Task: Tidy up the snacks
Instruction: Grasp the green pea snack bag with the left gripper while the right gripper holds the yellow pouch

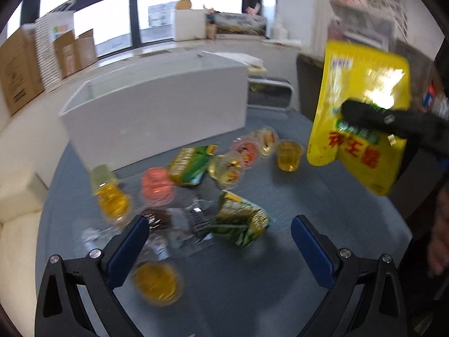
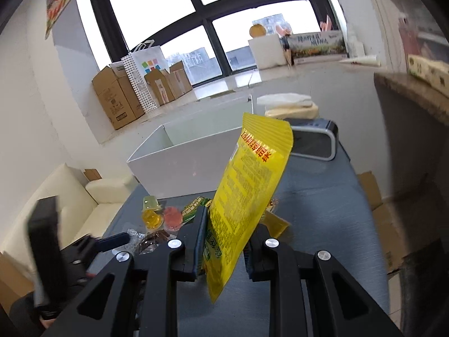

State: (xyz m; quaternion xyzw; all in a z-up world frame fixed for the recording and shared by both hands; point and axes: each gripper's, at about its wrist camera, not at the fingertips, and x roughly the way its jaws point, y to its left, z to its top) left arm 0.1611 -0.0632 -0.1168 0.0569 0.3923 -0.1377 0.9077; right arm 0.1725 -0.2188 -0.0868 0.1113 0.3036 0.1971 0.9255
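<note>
Yellow pouch (image 2: 247,193) clamped in my right gripper (image 2: 227,241), lifted, right of bin (image 2: 179,165). Carry over rim, release low. Left gripper (image 1: 219,241) apart, empty, above snacks before bin.

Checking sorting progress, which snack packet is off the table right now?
The big yellow packet, held up by the right gripper; both green packets lie on the table.

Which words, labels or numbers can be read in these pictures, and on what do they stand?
No text reads clearly.
On the yellow bag: big red Chinese characters, blurred; small print on its back, too small.
On the green packets: print, blurred.
On the cardboard boxes: marks, too small.
On the long box by the window: characters, blurred.
</note>
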